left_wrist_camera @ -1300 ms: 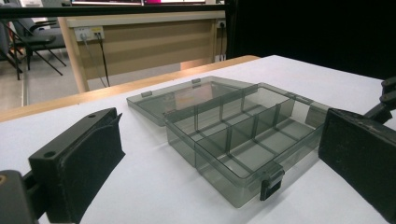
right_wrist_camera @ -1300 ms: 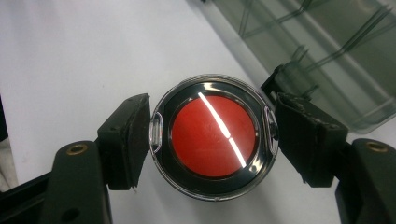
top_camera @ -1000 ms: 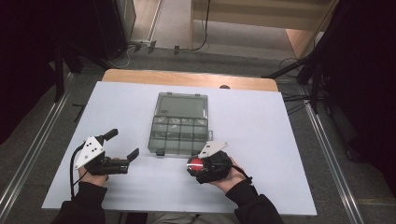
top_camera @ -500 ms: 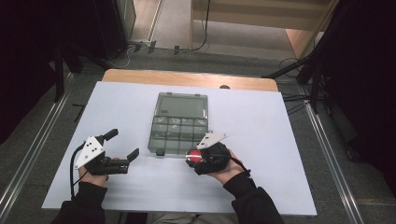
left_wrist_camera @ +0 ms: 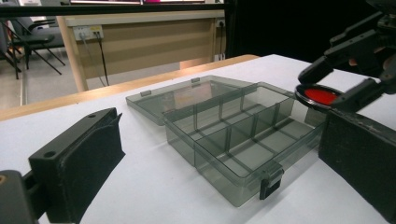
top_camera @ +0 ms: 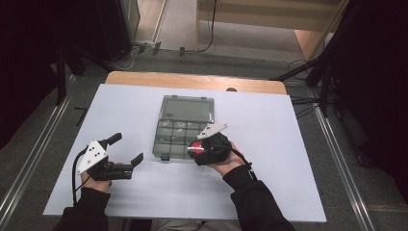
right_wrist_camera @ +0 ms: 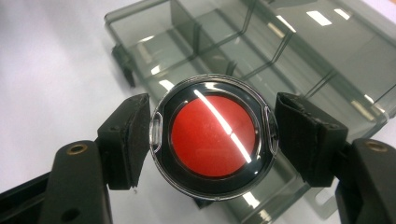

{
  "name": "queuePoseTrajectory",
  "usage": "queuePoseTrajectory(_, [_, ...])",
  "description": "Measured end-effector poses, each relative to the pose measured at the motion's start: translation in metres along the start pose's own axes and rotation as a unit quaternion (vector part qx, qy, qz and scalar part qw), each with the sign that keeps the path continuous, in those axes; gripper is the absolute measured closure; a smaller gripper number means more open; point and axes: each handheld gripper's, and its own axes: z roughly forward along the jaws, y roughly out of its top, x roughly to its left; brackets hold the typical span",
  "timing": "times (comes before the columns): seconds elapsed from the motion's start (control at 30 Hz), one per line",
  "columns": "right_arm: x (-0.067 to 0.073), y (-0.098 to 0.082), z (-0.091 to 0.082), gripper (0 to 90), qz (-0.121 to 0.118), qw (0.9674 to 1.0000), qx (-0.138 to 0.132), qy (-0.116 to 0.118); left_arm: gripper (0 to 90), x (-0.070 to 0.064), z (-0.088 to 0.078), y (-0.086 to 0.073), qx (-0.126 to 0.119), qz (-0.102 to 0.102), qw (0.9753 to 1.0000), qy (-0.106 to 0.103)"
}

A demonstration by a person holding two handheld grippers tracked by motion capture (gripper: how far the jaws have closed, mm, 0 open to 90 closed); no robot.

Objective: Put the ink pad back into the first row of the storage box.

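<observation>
The right gripper (top_camera: 198, 147) has crept up and leftward since half a second ago, and now sits at the near right corner of the open smoky-grey plastic compartment box (top_camera: 184, 126) in mid-frame. Its jaws pinch a round clear case with a red disc inside (right_wrist_camera: 213, 136), held just over the box's near edge. At lower left the left gripper (top_camera: 126, 148) has not moved; it rests on the white table (top_camera: 298, 168) with jaws spread, nothing between them.
</observation>
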Motion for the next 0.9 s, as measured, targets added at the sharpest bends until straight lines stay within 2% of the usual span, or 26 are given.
queuePoseTrajectory(0.57, [-0.026,0.027,0.019,31.1,0.019,0.9992,-0.004,-0.035,0.0,0.000,0.000,0.000,0.001,-0.003,1.0000,-0.003])
queuePoseTrajectory(0.9, [-0.042,0.036,0.033,31.1,0.042,0.9979,-0.001,-0.050,0.0,0.001,0.000,0.000,0.001,-0.003,1.0000,-0.004])
